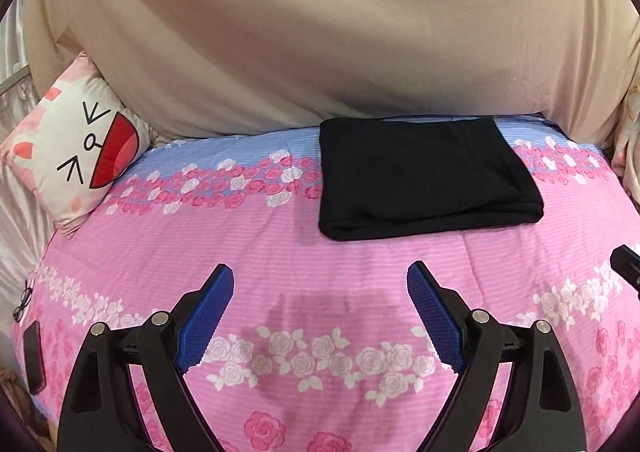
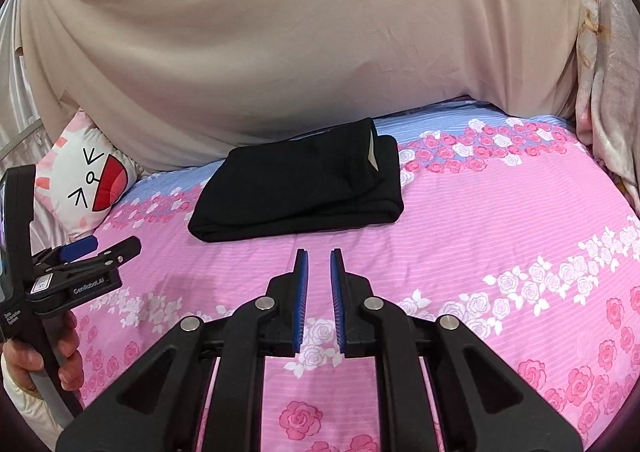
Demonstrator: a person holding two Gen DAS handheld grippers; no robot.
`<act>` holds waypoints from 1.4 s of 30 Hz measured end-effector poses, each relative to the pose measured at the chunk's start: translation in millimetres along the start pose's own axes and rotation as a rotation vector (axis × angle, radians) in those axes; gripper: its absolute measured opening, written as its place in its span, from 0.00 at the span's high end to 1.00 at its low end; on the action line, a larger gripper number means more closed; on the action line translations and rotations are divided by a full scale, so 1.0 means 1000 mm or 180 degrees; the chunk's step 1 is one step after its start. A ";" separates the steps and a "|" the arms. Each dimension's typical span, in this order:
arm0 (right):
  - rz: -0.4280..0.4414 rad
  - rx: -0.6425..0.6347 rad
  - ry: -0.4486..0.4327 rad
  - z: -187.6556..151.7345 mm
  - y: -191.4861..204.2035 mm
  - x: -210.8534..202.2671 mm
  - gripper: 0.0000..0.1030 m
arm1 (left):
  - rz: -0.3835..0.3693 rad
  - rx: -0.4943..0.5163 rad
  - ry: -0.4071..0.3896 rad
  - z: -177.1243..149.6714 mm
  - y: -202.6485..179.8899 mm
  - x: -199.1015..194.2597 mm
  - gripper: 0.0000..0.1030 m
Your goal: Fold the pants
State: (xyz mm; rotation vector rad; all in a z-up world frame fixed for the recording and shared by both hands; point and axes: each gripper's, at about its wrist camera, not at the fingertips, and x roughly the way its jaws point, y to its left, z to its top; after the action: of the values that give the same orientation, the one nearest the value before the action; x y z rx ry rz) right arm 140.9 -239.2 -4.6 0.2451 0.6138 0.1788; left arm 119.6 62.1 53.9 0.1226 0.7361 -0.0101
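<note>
The black pants (image 1: pixel 424 179) lie folded into a flat rectangle at the far side of the pink floral bedcover (image 1: pixel 200 236). My left gripper (image 1: pixel 320 268) hovers open and wide over the cover, well short of the pants, with nothing between its blue pads. In the right wrist view the folded pants (image 2: pixel 296 187) lie just beyond my right gripper (image 2: pixel 319 252). Its pads stand a narrow gap apart and hold nothing. The left gripper (image 2: pixel 112 246) shows at the left edge, held by a hand (image 2: pixel 68 348).
A cat-face pillow (image 1: pixel 80 147) leans at the far left of the bed. A beige sheet (image 1: pixel 320 31) hangs like a wall behind the bed. Glasses (image 1: pixel 24 300) and a dark flat object (image 1: pixel 34 356) lie at the left bed edge.
</note>
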 end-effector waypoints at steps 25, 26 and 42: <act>-0.0355 -0.0264 0.0464 0.086 -0.039 0.201 0.88 | 0.0275 0.0134 0.0316 0.038 -0.008 0.110 0.16; -0.0237 -0.0162 0.0506 0.089 -0.044 0.197 0.88 | 0.0259 0.0108 0.0346 0.040 -0.003 0.116 0.16; 0.0477 0.0673 0.0777 0.073 -0.088 0.185 0.67 | -0.1104 -0.0550 0.1050 0.069 -0.002 0.199 0.59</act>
State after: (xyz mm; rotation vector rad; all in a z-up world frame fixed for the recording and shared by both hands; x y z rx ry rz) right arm 340.5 -292.2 -71.9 0.4788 0.8586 0.2916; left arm 313.2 59.0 -28.8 -0.1741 1.0769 -0.2615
